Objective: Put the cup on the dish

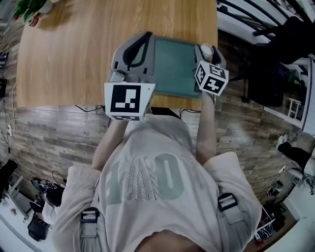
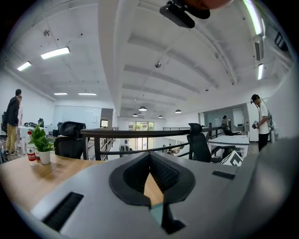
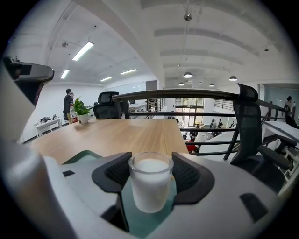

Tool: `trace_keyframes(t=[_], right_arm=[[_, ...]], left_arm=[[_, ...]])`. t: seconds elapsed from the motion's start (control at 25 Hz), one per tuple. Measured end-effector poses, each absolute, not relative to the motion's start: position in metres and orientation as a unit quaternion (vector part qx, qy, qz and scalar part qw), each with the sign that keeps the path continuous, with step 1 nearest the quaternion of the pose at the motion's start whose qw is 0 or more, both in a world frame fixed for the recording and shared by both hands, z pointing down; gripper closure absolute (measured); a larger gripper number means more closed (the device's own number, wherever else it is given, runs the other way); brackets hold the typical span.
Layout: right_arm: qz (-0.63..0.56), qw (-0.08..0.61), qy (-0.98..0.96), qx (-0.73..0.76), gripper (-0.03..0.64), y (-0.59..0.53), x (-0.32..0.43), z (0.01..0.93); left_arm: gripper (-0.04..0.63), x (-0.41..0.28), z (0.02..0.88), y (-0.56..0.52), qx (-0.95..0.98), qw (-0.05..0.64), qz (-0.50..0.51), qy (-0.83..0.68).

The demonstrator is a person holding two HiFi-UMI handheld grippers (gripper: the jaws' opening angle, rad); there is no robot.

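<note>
A small glass cup [image 3: 150, 184] filled with something white sits between the pads of my right gripper [image 3: 150, 161], which is shut on its sides. In the head view this cup [image 1: 207, 49] and the right gripper [image 1: 209, 54] are over the right edge of a teal dish [image 1: 174, 64], a flat tray lying at the near edge of the wooden table [image 1: 74, 59]. The teal surface shows just under the cup [image 3: 79, 159]. My left gripper [image 1: 146, 37] is over the dish's left edge; its jaws meet at the tips [image 2: 150, 156] with nothing between them.
A potted plant [image 1: 30, 10] and a red-labelled bottle [image 2: 31, 151] stand at the table's far left corner. A black railing [image 3: 187, 95] runs beyond the far edge, with office chairs [image 3: 247, 126] behind. People stand at a distance [image 2: 259, 121]. The table's right edge [image 1: 217, 29] lies beside the cup.
</note>
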State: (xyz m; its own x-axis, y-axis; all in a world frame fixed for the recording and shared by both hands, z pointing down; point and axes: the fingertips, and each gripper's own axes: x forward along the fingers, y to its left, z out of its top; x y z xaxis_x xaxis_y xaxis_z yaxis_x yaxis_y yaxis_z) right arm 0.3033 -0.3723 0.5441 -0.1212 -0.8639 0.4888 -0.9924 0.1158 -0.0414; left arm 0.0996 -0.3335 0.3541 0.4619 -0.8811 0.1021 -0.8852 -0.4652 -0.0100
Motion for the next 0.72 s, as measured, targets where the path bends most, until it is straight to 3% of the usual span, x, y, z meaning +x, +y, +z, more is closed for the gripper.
trace_keyframes(t=[0.72], right_arm=[[0.166,0.173,-0.741,0.627,0.341,-0.362,0.295,0.561]], left_arm=[[0.588,0.083,0.368,-0.337,0.835,0.036,0.054,-0.546]])
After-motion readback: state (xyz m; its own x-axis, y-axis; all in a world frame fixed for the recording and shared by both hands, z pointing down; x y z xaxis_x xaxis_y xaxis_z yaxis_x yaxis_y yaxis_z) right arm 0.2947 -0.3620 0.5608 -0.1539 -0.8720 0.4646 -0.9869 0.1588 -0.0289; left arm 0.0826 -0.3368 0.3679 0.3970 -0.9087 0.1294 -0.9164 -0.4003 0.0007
